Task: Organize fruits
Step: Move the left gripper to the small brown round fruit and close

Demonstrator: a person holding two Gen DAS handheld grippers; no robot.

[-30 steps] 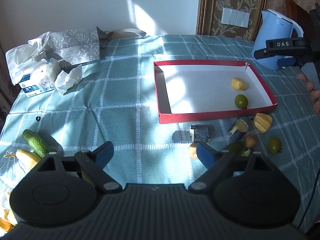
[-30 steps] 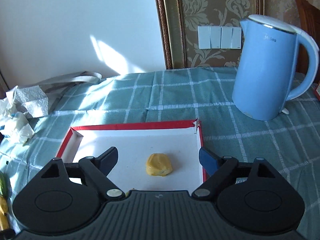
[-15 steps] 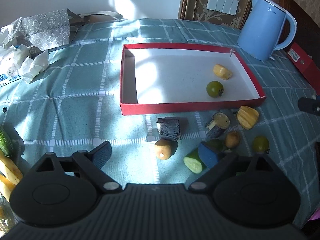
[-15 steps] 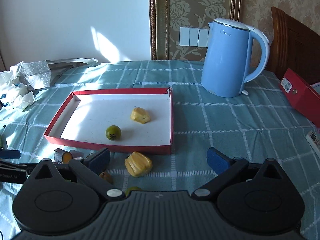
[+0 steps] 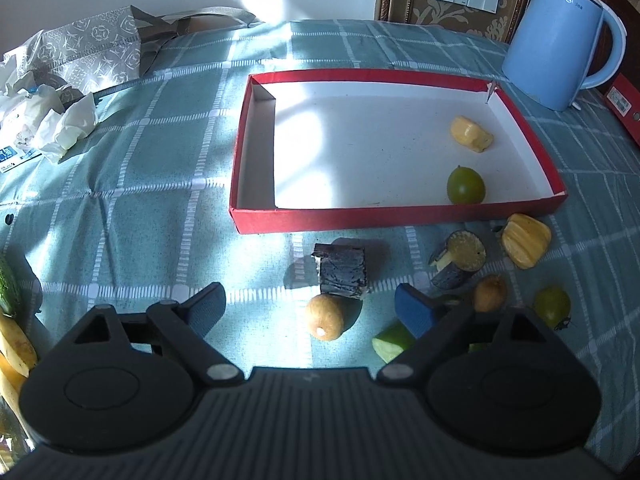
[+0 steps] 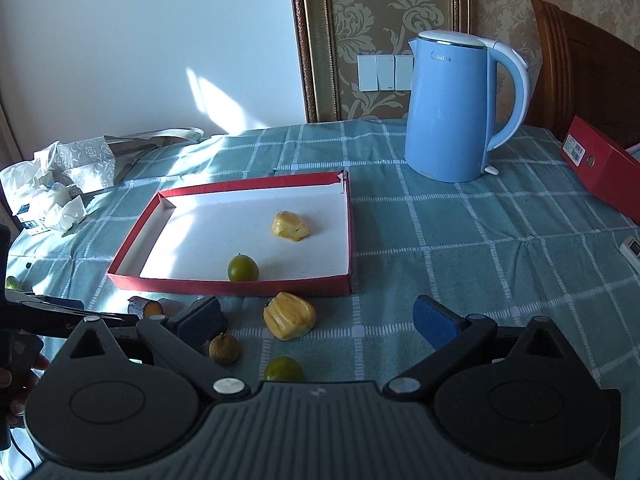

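A red tray (image 5: 400, 214) (image 6: 240, 286) holds a yellow fruit piece (image 5: 470, 134) (image 6: 290, 226) and a round green fruit (image 5: 465, 185) (image 6: 243, 268). In front of it lie a second yellow piece (image 5: 525, 246) (image 6: 289, 316), two small brown fruits (image 5: 325, 317) (image 5: 490, 298), a green fruit (image 5: 552, 307) (image 6: 284, 370), two dark eggplant chunks (image 5: 344, 270) (image 5: 458, 258) and a cucumber end (image 5: 394, 342). My left gripper (image 5: 310, 308) hovers over the nearer brown fruit, jaws wide and closing slightly, touching nothing. My right gripper (image 6: 316, 318) is open above the outer yellow piece.
A blue kettle (image 5: 560, 36) (image 6: 456, 108) stands behind the tray's right end, with a red box (image 6: 600, 168) further right. Tissues and a patterned bag (image 5: 60, 92) sit at the far left. A cucumber (image 5: 8, 292) and bananas (image 5: 16, 344) lie at the left edge.
My left gripper has come lower and closer to the pieces in front of the tray. My right gripper has drawn back from over the tray to its near side.
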